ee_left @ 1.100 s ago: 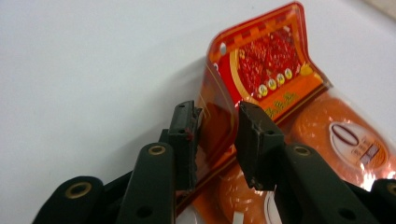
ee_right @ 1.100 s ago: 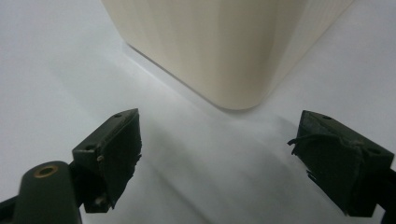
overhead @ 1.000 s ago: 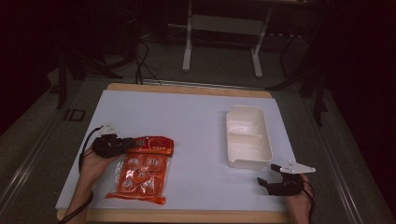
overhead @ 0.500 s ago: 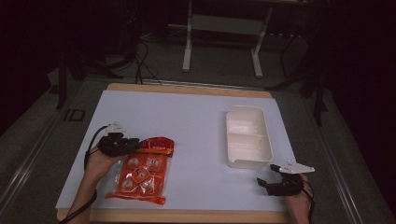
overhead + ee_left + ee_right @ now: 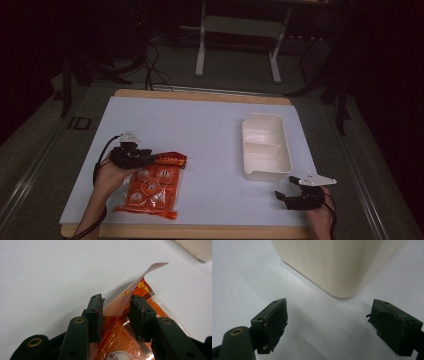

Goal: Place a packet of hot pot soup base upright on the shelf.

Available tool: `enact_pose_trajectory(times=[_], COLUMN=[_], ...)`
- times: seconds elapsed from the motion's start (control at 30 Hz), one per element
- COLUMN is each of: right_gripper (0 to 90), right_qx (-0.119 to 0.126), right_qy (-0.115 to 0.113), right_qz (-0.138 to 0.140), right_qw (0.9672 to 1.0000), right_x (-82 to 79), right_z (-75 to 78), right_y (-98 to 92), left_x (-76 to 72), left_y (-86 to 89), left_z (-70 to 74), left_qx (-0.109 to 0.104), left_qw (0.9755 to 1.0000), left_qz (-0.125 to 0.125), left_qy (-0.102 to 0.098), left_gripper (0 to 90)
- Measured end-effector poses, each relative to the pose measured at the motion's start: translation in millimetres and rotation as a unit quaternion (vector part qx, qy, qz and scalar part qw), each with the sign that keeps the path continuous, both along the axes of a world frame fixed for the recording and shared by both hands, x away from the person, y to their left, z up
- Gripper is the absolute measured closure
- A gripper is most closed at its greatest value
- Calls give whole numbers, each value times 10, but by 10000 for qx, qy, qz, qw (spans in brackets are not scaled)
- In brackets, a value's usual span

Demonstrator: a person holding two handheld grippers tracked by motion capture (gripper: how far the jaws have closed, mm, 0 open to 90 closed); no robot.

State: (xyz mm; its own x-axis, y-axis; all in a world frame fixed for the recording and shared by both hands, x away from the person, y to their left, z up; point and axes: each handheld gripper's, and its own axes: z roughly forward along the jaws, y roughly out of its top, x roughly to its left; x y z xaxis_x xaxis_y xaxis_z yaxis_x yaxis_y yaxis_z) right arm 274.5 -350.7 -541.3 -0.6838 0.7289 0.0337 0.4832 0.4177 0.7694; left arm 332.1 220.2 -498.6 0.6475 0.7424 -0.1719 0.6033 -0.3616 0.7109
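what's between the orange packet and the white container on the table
Nothing: in the high view the stretch of white table between the orange packet and the white container is bare.

You worked in what looked like a lab or test room, not a home. The tabletop (image 5: 210, 130) was a plain white sheet on a wooden board, lit while everything around it stayed dark. Beyond its far edge stood a white metal frame (image 5: 235, 45) on a grey floor, with black cables (image 5: 150, 60) trailing beside it.

Bare table (image 5: 210, 135) lies between orange packet (image 5: 150, 187) and tray (image 5: 266, 147).
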Motion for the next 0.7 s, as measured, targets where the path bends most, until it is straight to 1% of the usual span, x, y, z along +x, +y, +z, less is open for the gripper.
enact_pose_trajectory(times=[0.1, 0.17, 0.23, 0.3, 0.33, 0.4, 0.5, 0.57, 0.7], right_gripper=[144, 144, 144, 144, 144, 144, 144, 144, 144], right_qx=[-8, -8, -7, -9, -10, -10, -27, -33, -30], right_qy=[2, 4, 6, 4, 3, 14, 25, 30, 39], right_qz=[6, 10, 15, 26, 36, 41, 52, 56, 67], right_qw=[10000, 10000, 10000, 10000, 10000, 10000, 10000, 10000, 10000], right_x=[0, 0, 0, 0, 1, 2, 4, 5, 5], right_z=[-1, -1, -1, -2, -2, -3, -4, -5, -5], right_y=[3, 3, 4, 4, 4, 5, 8, 10, 10], left_x=[11, 23, 42, 59, 68, 86, 128, 163, 222], left_y=[-81, -160, -231, -292, -321, -378, -477, -551, -700], left_z=[-14, -33, -49, -50, -50, -56, -96, -130, -134], left_qx=[29, 169, 275, 273, 308, 335, 420, 519, 685], left_qw=[9999, 9996, 9994, 9993, 9991, 9988, 9981, 9975, 9962], left_qz=[-130, -207, -224, -258, -301, -359, -425, -459, -517], left_qy=[29, 23, 13, 24, 50, 91, 129, 163, 138], left_gripper=[622, 614, 611, 612, 612, 590, 562, 556, 556])
